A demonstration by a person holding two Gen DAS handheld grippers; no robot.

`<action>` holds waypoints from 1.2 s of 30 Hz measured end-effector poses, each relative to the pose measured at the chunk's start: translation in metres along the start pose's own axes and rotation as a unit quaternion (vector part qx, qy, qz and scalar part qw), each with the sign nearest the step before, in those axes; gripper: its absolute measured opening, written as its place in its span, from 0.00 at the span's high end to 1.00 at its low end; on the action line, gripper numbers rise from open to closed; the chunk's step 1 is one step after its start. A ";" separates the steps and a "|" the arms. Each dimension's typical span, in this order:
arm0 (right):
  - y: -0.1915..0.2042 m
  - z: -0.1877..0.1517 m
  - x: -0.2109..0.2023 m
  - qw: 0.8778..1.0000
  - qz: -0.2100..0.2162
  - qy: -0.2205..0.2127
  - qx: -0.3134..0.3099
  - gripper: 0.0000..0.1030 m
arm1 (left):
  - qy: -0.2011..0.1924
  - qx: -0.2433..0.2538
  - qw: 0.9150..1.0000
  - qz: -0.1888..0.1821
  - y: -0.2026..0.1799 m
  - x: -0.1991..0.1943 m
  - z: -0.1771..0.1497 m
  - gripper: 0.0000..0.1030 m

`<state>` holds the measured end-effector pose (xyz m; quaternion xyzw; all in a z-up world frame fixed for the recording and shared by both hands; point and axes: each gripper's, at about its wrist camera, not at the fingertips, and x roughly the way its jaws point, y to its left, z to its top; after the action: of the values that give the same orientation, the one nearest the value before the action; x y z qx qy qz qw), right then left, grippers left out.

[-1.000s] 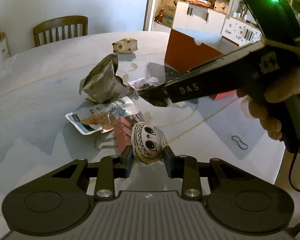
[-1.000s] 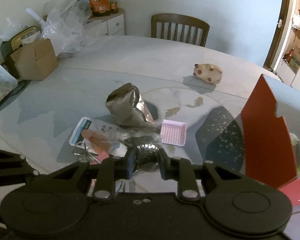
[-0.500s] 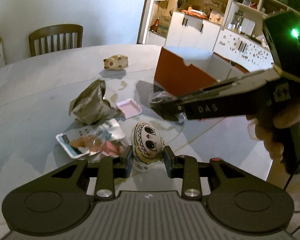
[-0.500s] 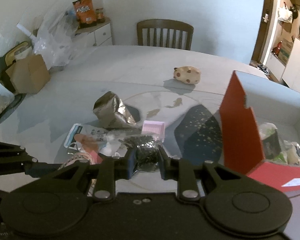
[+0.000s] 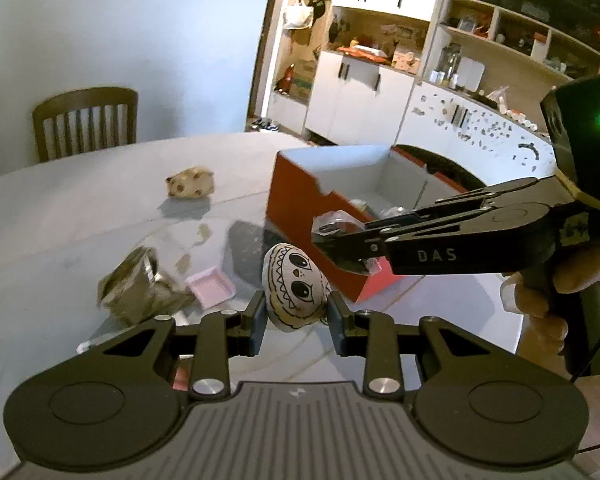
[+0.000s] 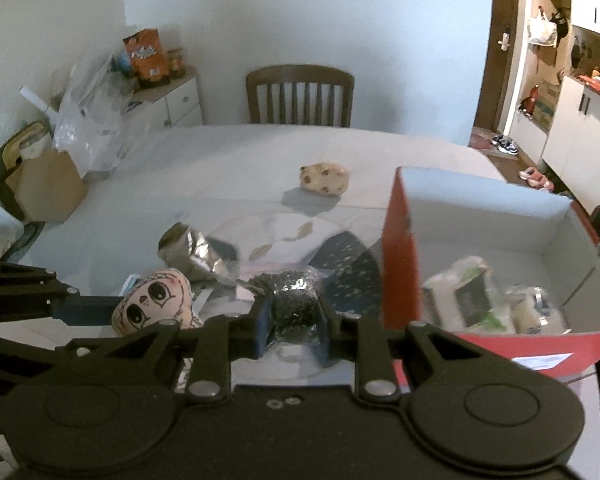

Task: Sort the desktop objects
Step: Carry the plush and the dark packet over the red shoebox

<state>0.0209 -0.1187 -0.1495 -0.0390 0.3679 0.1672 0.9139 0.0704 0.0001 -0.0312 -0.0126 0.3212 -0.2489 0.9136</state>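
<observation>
My left gripper (image 5: 296,314) is shut on a cream plush face doll (image 5: 294,288) and holds it above the table; the doll also shows in the right wrist view (image 6: 152,304). My right gripper (image 6: 290,330) is shut on a clear bag of dark bits (image 6: 292,300), held just left of the red box (image 6: 400,264). From the left wrist view the right gripper (image 5: 336,240) hangs at the near wall of the red box (image 5: 296,208). The box holds several wrapped packets (image 6: 468,296).
A spotted plush (image 6: 324,178) lies further back on the round table (image 6: 220,168). A crumpled silver bag (image 5: 140,284) and a pink tray (image 5: 211,286) lie near the middle. A wooden chair (image 6: 300,96) stands behind. Boxes and bags (image 6: 48,184) sit at the far left.
Both grippers have risen from the table with their loads and moved right toward the red box. The doll and the bag are now off the table.
</observation>
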 end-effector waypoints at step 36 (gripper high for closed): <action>-0.165 0.019 -0.026 0.999 -0.031 -0.029 0.032 0.77 | -0.007 0.015 0.999 -0.032 -0.090 0.103 0.086 0.70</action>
<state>0.0706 -0.2775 -0.1265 -0.0159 0.3453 0.1280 0.9296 0.1499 -0.1384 -0.0064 -0.0109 0.3100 -0.2832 0.9075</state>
